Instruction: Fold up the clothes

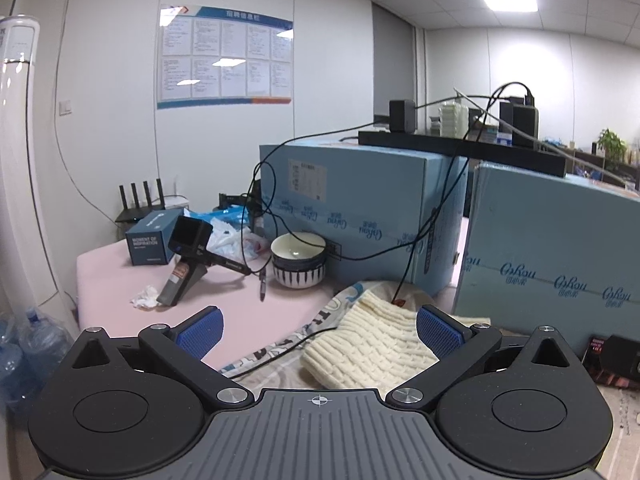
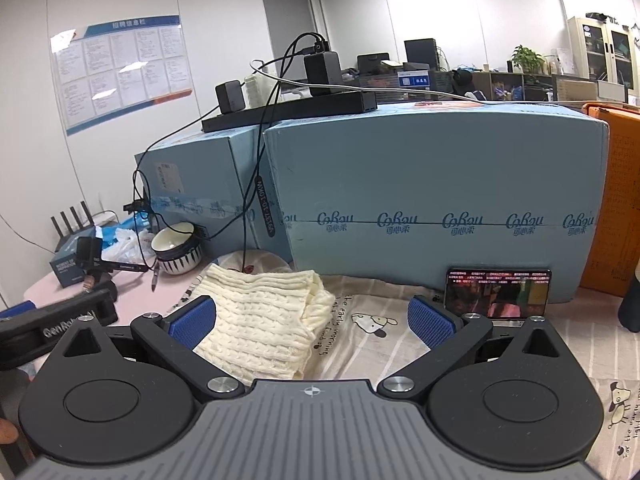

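A cream cable-knit sweater (image 2: 260, 320) lies folded into a compact rectangle on a striped bedsheet with dog prints (image 2: 372, 344). It also shows in the left wrist view (image 1: 372, 344). My right gripper (image 2: 312, 320) is open and empty, held above the sweater's near right part. My left gripper (image 1: 320, 330) is open and empty, held above the sweater's near left edge. Its black body shows at the left of the right wrist view (image 2: 60, 320).
Two large blue cartons (image 2: 432, 200) stand right behind the sweater, with a power strip and chargers (image 2: 288, 108) on top. A phone (image 2: 498, 294) leans on the right carton. A stack of bowls (image 1: 298, 260), a camera (image 1: 188, 256), a small box and cables lie at the left.
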The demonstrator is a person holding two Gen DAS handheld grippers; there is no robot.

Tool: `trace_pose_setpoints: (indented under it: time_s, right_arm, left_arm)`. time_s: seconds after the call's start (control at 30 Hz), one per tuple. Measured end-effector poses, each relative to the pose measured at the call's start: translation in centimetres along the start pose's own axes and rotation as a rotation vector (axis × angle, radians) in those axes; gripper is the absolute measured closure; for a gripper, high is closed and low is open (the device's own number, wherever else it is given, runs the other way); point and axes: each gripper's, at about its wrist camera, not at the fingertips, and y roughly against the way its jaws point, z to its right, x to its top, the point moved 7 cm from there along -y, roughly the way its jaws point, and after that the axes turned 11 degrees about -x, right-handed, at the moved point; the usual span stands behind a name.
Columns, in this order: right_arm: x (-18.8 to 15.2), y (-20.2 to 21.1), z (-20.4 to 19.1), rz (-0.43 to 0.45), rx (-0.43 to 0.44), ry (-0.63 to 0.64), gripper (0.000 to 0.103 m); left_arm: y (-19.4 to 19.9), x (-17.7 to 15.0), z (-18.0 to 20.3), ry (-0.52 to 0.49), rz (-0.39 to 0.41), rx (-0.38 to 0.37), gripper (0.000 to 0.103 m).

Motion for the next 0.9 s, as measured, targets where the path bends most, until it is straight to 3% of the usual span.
trace_pose_setpoints:
  time_s: [0.9]
  right_arm:
    - [-0.58,-0.17,-0.03,-0.014,-0.057,-0.005,0.0]
  left_arm:
    - [0.65,-0.23,-0.29,-0.022,-0.016,-0.013,0.0]
